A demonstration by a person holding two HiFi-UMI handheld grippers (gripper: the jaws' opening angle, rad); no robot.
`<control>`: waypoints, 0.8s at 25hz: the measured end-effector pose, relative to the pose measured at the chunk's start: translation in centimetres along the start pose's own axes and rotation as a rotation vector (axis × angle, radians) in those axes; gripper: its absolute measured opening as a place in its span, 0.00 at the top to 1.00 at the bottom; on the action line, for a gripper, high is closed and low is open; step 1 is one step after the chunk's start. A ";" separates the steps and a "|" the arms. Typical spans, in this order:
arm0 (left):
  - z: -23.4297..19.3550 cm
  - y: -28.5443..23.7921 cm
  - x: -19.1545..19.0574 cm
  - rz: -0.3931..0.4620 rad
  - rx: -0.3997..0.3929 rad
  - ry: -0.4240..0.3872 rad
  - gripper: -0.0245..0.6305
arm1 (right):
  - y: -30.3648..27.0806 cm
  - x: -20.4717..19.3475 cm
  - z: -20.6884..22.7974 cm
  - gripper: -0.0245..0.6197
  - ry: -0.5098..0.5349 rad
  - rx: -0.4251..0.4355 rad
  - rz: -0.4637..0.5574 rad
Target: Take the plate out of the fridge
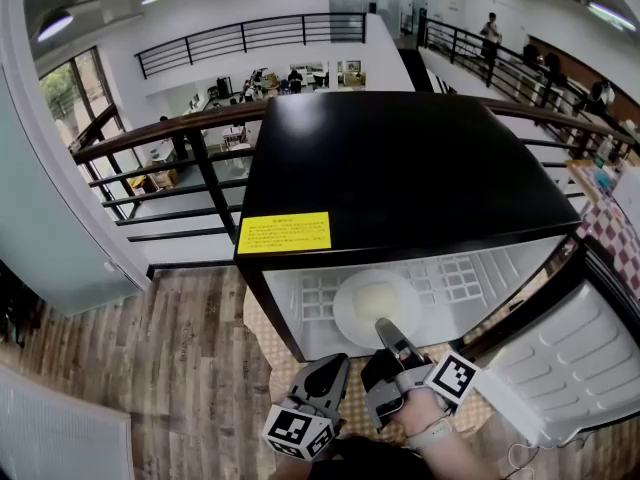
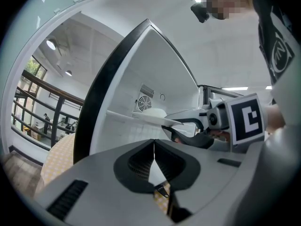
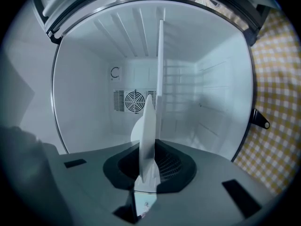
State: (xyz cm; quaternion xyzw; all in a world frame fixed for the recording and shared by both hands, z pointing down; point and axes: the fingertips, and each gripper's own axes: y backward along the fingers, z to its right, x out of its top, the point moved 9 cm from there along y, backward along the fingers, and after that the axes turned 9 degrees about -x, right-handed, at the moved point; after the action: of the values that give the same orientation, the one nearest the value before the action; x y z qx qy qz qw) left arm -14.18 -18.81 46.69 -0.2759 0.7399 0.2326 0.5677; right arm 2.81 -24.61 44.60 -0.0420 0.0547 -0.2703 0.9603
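A small black fridge [image 1: 400, 168] stands open with a white inside. A round white plate [image 1: 375, 306] lies on its white wire shelf [image 1: 450, 273]. My right gripper [image 1: 385, 330] reaches in from the front and is shut on the plate's near rim. In the right gripper view the plate [image 3: 148, 126] shows edge-on, pinched between the jaws of the right gripper [image 3: 148, 147], with the shelf [image 3: 160, 69] behind it. My left gripper [image 1: 338, 363] hangs below the fridge opening, shut and empty. In the left gripper view the left gripper [image 2: 153, 149] looks at the right gripper [image 2: 175, 124] on the plate [image 2: 150, 114].
The fridge door [image 1: 570, 358] hangs open at the right. A yellow checked cloth [image 1: 260, 338] lies under the fridge. A dark railing [image 1: 180, 158] runs behind it, and wooden floor [image 1: 170, 368] spreads to the left. A fan grille [image 3: 134, 101] sits in the fridge's back wall.
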 end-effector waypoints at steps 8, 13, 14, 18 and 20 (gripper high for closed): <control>0.0 0.0 -0.2 -0.002 0.001 0.001 0.95 | -0.5 0.1 -0.2 0.87 0.007 -0.037 0.009; 0.2 -0.2 -0.3 -0.009 -0.005 0.004 0.95 | -1.1 0.3 -0.1 0.87 -0.016 -0.030 0.023; 0.2 -0.2 -0.3 -0.010 -0.005 0.006 0.95 | -1.1 0.3 0.0 0.87 -0.025 -0.026 0.024; 0.3 -0.3 -0.3 -0.015 -0.009 0.007 0.95 | -0.9 0.3 0.2 0.87 -0.040 -0.008 0.034; 0.2 -0.4 -0.3 -0.018 -0.012 0.005 0.95 | -0.7 0.4 -0.1 0.88 -0.030 -0.002 0.034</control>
State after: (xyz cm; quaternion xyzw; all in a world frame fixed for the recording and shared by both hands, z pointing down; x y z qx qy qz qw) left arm -13.71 -18.88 46.95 -0.2865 0.7374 0.2309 0.5664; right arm 2.73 -25.42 44.58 -0.0462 0.0414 -0.2532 0.9654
